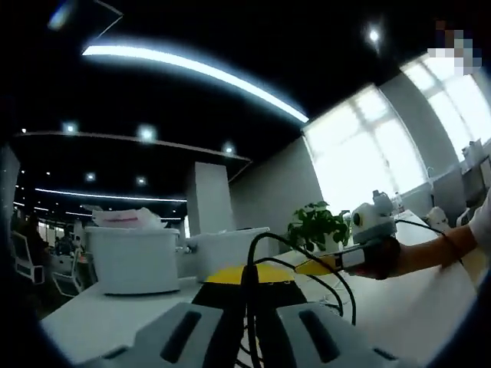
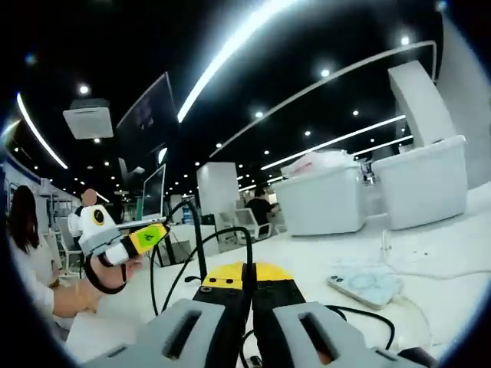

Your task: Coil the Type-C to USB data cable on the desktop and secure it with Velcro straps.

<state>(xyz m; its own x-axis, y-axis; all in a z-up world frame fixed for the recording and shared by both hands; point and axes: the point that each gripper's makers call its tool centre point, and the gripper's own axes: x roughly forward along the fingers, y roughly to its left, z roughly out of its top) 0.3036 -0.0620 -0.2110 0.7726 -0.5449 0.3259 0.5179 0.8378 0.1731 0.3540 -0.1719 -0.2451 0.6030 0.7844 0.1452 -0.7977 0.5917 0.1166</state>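
Both the left gripper (image 1: 249,326) and right gripper (image 2: 249,326) pinch the black cable (image 1: 307,261) above the desk (image 1: 414,307), mid-coiling; the next loop wants gathering.

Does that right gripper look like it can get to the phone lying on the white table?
Probably yes. The phone lies just right of the right gripper on the table, nothing between. But its jaws are shut on the black cable, so it isn't free.
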